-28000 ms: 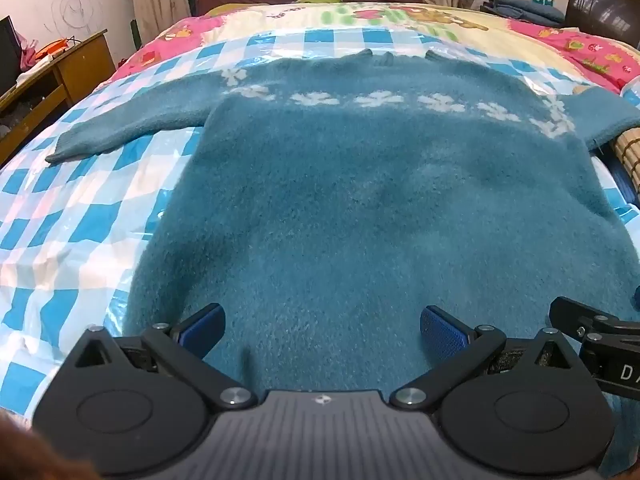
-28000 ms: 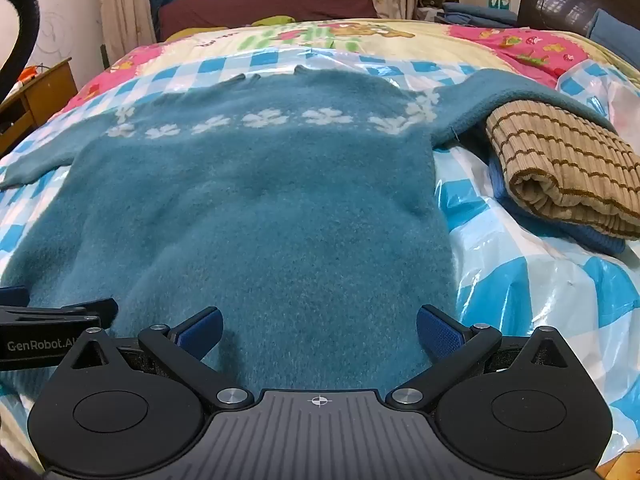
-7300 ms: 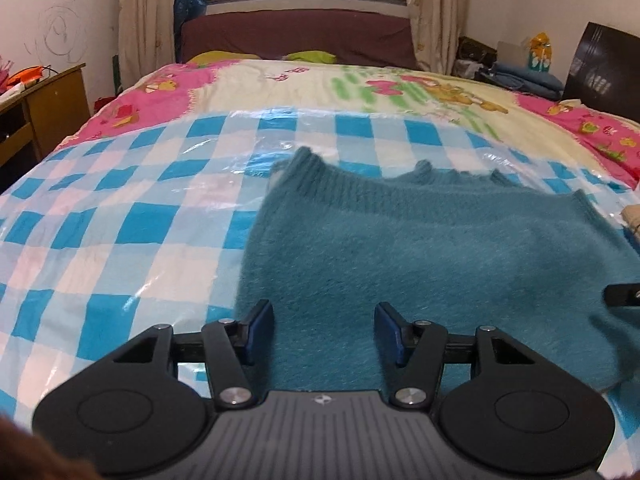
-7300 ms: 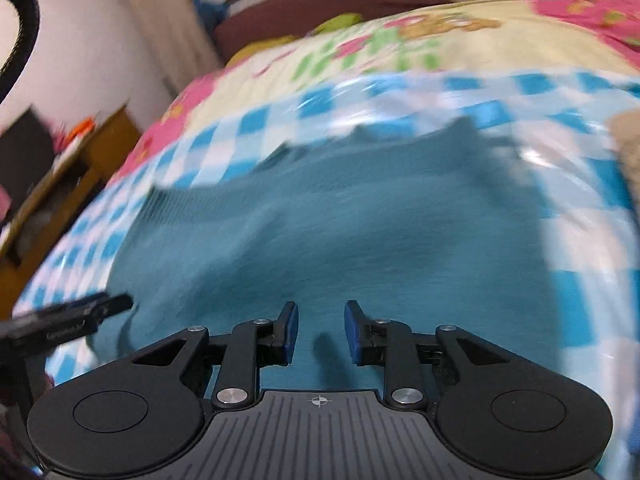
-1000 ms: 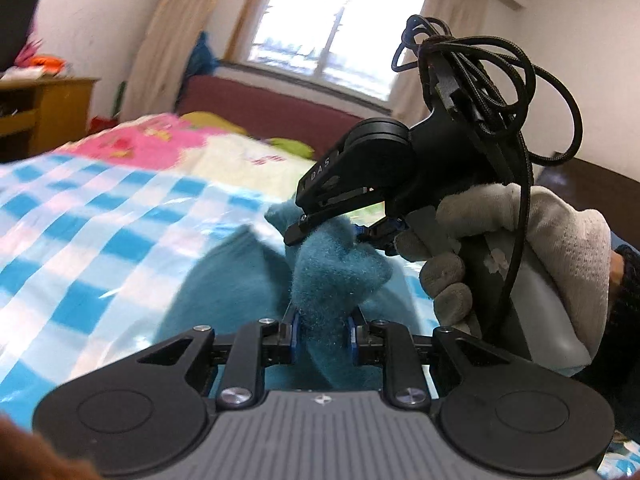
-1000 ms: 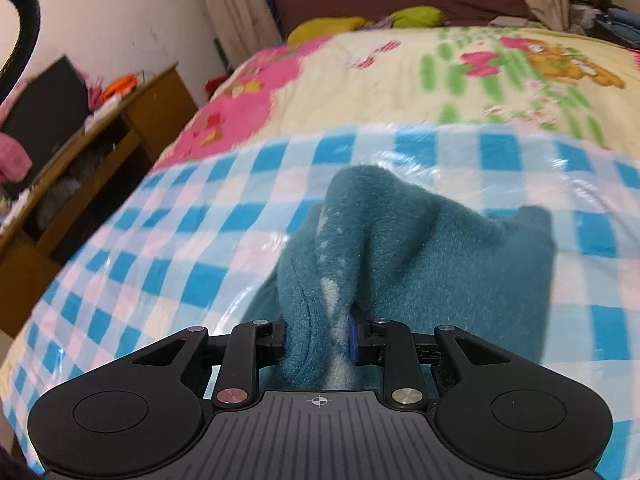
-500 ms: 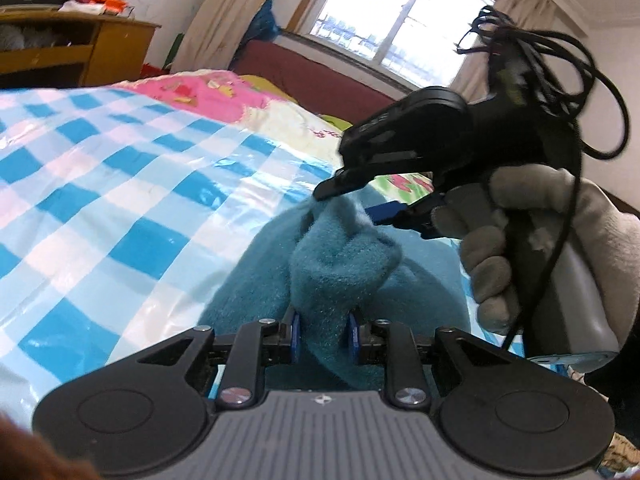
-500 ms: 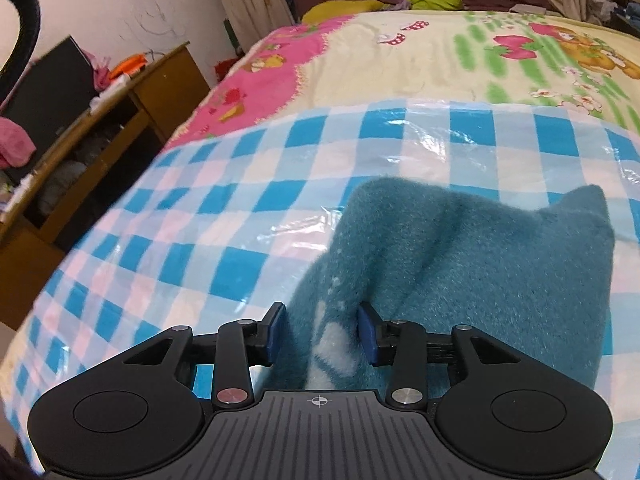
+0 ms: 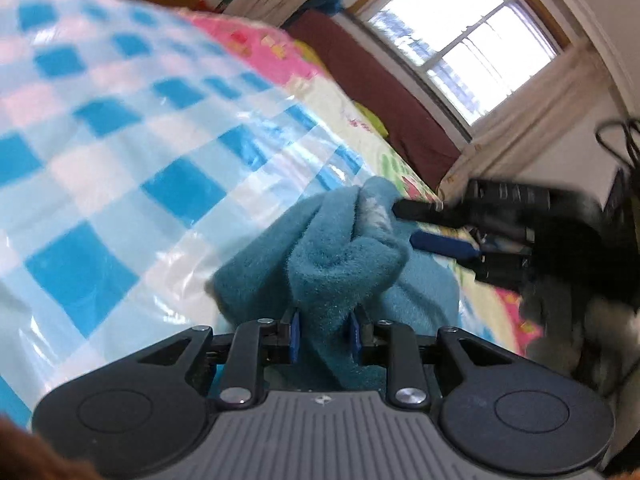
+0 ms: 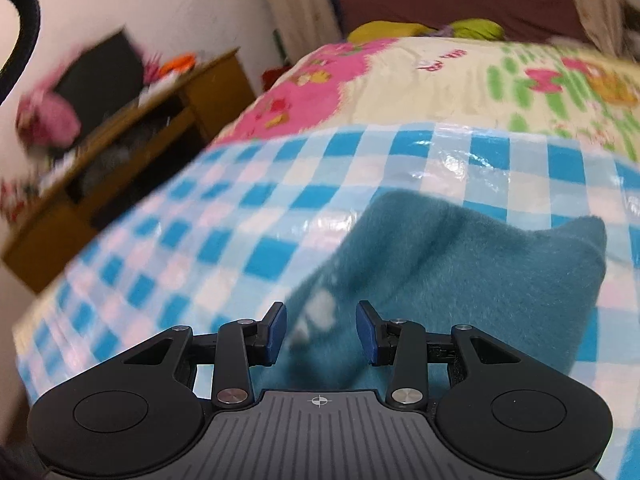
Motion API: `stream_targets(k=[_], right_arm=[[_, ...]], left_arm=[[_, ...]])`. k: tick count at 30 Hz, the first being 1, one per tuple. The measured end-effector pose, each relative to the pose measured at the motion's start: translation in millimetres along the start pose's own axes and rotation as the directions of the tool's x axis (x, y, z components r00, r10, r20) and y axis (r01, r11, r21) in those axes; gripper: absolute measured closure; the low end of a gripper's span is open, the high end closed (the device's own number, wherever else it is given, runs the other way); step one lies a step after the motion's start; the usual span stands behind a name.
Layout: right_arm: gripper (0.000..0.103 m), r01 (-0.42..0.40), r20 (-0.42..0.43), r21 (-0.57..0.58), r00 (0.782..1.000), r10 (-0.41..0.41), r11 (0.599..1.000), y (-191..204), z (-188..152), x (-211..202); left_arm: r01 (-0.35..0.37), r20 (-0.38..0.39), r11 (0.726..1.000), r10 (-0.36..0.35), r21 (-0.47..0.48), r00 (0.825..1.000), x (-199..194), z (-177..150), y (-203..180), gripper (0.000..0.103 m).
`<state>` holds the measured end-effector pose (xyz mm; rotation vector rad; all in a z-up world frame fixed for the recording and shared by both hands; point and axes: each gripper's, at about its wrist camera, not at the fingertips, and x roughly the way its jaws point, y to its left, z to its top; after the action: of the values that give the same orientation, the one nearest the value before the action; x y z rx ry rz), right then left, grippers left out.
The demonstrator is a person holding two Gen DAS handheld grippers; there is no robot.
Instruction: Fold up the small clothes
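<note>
The teal fuzzy sweater (image 9: pixel 344 264) lies folded into a bundle on the blue-and-white checked plastic sheet (image 9: pixel 120 184). My left gripper (image 9: pixel 325 334) is shut on a bunched fold of the sweater and holds it lifted. My right gripper (image 10: pixel 322 330) is open, its blue pads apart just above the sweater (image 10: pixel 460 264), no cloth between them. In the left wrist view the right gripper (image 9: pixel 436 236) hangs beside the bundle's top, its fingers spread.
A wooden desk (image 10: pixel 132 136) with clutter stands at the bed's left side. A flowered quilt (image 10: pixel 440 76) covers the far part of the bed, a dark red headboard (image 10: pixel 460 0) and a window (image 9: pixel 460 40) behind it.
My right gripper has opened and let go of the sweater, backing off slightly. My left gripper keeps its hold and has tilted, the view swinging.
</note>
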<state>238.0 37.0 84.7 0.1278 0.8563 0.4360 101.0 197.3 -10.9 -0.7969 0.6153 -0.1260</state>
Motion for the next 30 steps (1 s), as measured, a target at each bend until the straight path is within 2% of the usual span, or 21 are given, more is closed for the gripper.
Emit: stream_targets(k=[2, 4, 7, 11, 16, 21, 26, 30], right_arm=[[0.067, -0.006, -0.051, 0.014, 0.999, 0.007, 1.000, 3, -3, 11], [0.068, -0.004, -0.084, 0.055, 0.996, 0.008, 0.998, 4, -1, 24], [0.072, 0.007, -0.094, 0.095, 0.996, 0.002, 0.995, 6, -1, 39], [0.077, 0.017, -0.079, 0.145, 0.997, -0.005, 0.989, 9, 1, 52], [0.077, 0.049, -0.080, 0.080, 0.996, -0.043, 0.996, 25, -1, 71], [0.076, 0.073, -0.075, -0.006, 0.994, -0.074, 0.997, 38, -7, 84], [0.074, 0.051, -0.070, -0.023, 0.996, -0.052, 0.998, 37, -3, 74], [0.074, 0.003, -0.031, 0.024, 1.000, -0.002, 1.000, 28, 1, 51]], left_arm=[[-0.013, 0.008, 1.000, 0.012, 0.003, 1.000, 0, 0, 1, 0.072], [-0.043, 0.033, 0.997, 0.041, 0.059, 0.999, -3, -2, -6, 0.072], [-0.087, 0.073, 0.988, 0.078, 0.129, 0.994, -4, -4, -12, 0.072], [-0.131, 0.096, 0.981, 0.118, 0.141, 0.988, -4, 0, -5, 0.070], [-0.227, 0.157, 0.952, 0.197, 0.205, 0.968, -3, 1, -7, 0.069], [-0.246, 0.119, 0.959, 0.231, 0.139, 0.966, 7, 8, 11, 0.066], [-0.257, 0.135, 0.952, 0.236, 0.168, 0.962, 5, 6, 7, 0.064], [-0.271, 0.177, 0.944, 0.239, 0.186, 0.955, -9, 7, -3, 0.064]])
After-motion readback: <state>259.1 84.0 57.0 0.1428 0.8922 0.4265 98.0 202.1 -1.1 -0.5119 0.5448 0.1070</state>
